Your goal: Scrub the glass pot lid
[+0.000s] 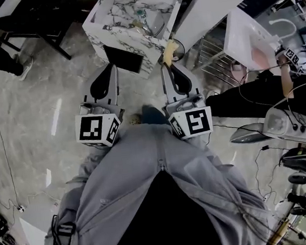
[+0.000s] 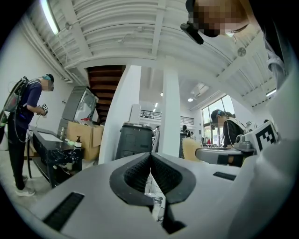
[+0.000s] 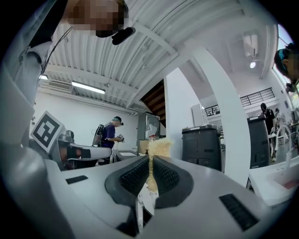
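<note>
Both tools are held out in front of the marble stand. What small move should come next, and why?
Probably ease both tools forward over the marble stand. The right tool is shut on a yellow sponge, the left tool is shut and empty, and what looks like the glass lid lies in the stand ahead, touched by neither.

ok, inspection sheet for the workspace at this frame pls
Surface: marble-pattern sink stand ahead, on a grey floor.
Job's things: yellow sponge; clear rounded thing in the basin, probably the glass lid.
Clutter: grey equipment at far right.
Grippers: left gripper shut, empty; right gripper shut on the sponge; both level, short of the stand.
Cables: thin cable on the floor at left; more wires at right.
Surroundings: person in black and wire rack at right.
</note>
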{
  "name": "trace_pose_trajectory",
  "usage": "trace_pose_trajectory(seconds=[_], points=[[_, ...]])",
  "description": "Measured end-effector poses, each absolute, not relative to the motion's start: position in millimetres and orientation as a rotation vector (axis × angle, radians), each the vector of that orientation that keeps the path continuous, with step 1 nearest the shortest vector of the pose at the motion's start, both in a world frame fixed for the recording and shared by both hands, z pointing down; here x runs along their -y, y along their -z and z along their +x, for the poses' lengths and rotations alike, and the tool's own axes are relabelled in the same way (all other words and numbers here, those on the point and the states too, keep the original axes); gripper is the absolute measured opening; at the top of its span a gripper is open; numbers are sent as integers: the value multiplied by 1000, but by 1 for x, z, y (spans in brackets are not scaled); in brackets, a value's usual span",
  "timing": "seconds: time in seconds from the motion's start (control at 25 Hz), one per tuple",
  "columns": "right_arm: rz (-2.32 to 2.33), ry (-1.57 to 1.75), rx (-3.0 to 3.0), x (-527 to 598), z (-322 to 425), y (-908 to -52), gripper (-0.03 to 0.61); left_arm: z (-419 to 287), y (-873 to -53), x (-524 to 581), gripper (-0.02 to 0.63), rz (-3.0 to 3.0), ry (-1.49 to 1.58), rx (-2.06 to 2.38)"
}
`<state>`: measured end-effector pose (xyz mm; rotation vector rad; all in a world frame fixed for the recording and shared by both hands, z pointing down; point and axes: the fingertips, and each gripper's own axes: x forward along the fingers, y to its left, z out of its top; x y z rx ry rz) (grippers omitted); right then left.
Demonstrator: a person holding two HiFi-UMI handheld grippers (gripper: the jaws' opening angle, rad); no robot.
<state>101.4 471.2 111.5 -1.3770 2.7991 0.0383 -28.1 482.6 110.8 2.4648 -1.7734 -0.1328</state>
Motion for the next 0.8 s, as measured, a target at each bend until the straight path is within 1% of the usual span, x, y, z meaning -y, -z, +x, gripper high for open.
trace_pose_trajectory(seconds=[0.48,0.8], points=[[-1222,-102,-2866,-446,55,-104,43,-79,-111,-471,17,2373,184,1911],[-1136,-19,-2912,-356,17,-127,43,-107,-134,-391,17,2308,118,1932]])
